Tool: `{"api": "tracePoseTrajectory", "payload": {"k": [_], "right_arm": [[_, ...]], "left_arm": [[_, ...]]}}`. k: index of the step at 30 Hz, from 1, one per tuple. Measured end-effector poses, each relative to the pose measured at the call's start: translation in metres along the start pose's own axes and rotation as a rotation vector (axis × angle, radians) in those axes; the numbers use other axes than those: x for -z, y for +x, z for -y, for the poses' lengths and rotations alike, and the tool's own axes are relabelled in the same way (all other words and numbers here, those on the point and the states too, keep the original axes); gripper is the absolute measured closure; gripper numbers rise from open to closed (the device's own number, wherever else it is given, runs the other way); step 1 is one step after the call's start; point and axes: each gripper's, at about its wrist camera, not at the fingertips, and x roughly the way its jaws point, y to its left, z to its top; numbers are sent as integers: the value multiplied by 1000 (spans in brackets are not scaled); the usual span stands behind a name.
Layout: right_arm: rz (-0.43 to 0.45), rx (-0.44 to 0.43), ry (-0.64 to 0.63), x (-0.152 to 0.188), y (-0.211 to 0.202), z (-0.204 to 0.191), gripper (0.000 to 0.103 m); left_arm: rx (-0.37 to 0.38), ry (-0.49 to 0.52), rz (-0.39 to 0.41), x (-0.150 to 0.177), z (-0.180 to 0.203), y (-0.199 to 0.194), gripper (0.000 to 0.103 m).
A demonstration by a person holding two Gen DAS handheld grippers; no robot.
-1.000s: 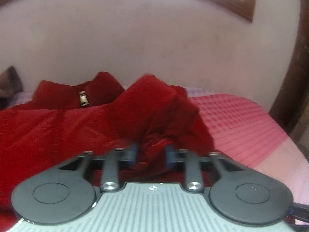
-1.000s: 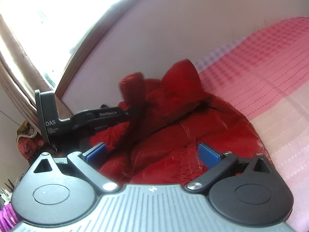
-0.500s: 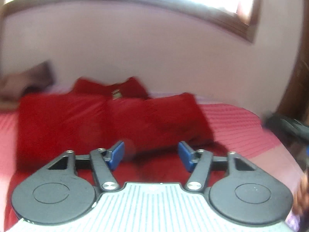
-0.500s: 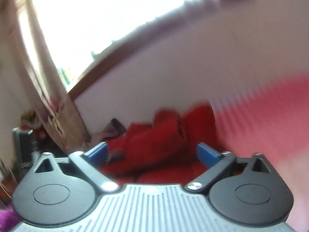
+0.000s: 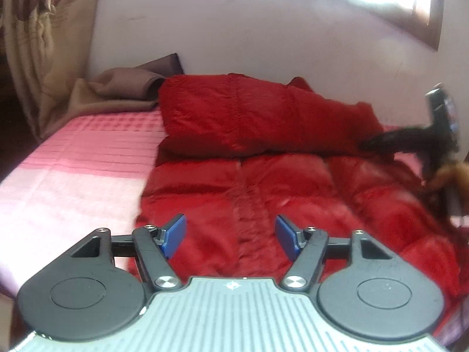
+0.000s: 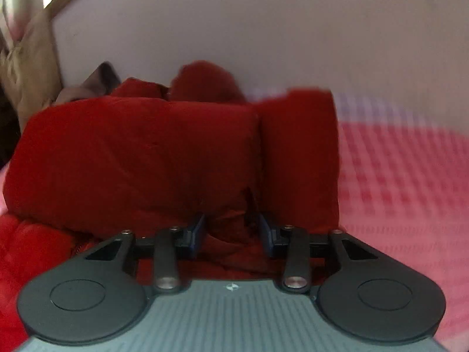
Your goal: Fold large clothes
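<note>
Red quilted puffer jacket [image 5: 263, 182], shiny and padded, lies spread on the pink checked bedspread [image 5: 73, 158] of a bed that stands against a pale wall [image 5: 263, 35]. In the left wrist view the jacket covers the middle and right of the bed; a padded part of it is laid across the body as a thick band, and a stitched seam runs down the body toward the camera. In the right wrist view the same jacket [image 6: 140, 158] fills the near field as a bulky folded mass, with one narrower padded strip standing at its right edge beside bare bedspread [image 6: 404, 176].

A brown blanket [image 5: 117, 91] is bunched at the head of the bed, touching the far left end of the jacket. A beige patterned curtain [image 5: 44, 38] hangs at the left edge, and a dark wooden window frame [image 5: 433, 14] runs along the top right.

The left gripper [image 5: 231, 236] hovers over the jacket's lower body near the seam; its jaws are opening, the blue pads stand well apart, and nothing is caught between them. The right gripper [image 6: 231, 234] sits low against the jacket with its jaws closing; red fabric lies between the blue pads, though the blur hides whether they already press on it. From the left wrist view it shows as a dark, blurred shape [image 5: 439, 135] at the jacket's right end.
</note>
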Motion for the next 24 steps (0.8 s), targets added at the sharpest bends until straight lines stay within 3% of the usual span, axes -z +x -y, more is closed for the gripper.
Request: {"api": "tracePoseTrajectory", "payload": {"k": [2,3,6,7,9,13,16,20,21,24], "right_arm": [[36,-60,88,6,-27,7,61],[83,-120,136,14,-49,12,54],[164,-232,203,53,-116,21,3],[173,-242,195,64,-131,22,0],[165,-224,157,96,-166,27,0],[49,-153,166,162,-200,39,0],[12,-137,201,199,-207,41,0],[37,-172,247,217,-197,35,0],[48,-174,235,217,-194,30,6],[45,-220,220,210,-184,17,40]], "left_arm": [[1,-11,-4,7,-9,-5,22],[12,-28,-6,8,-15,-10,17],[28,-80,-12,12,-34,-24,11],[30,-92,-18,14,-40,-26,10],[53,-112,-34,18,-49,-30,9],[99,-159,-91,29,-65,-30,9],[152,-207,-134,40,-75,-26,9],[262,-280,-212,56,-81,-17,10],[277,-286,-222,59,-81,-14,12],[299,-298,-202,65,-82,-14,17]]}}
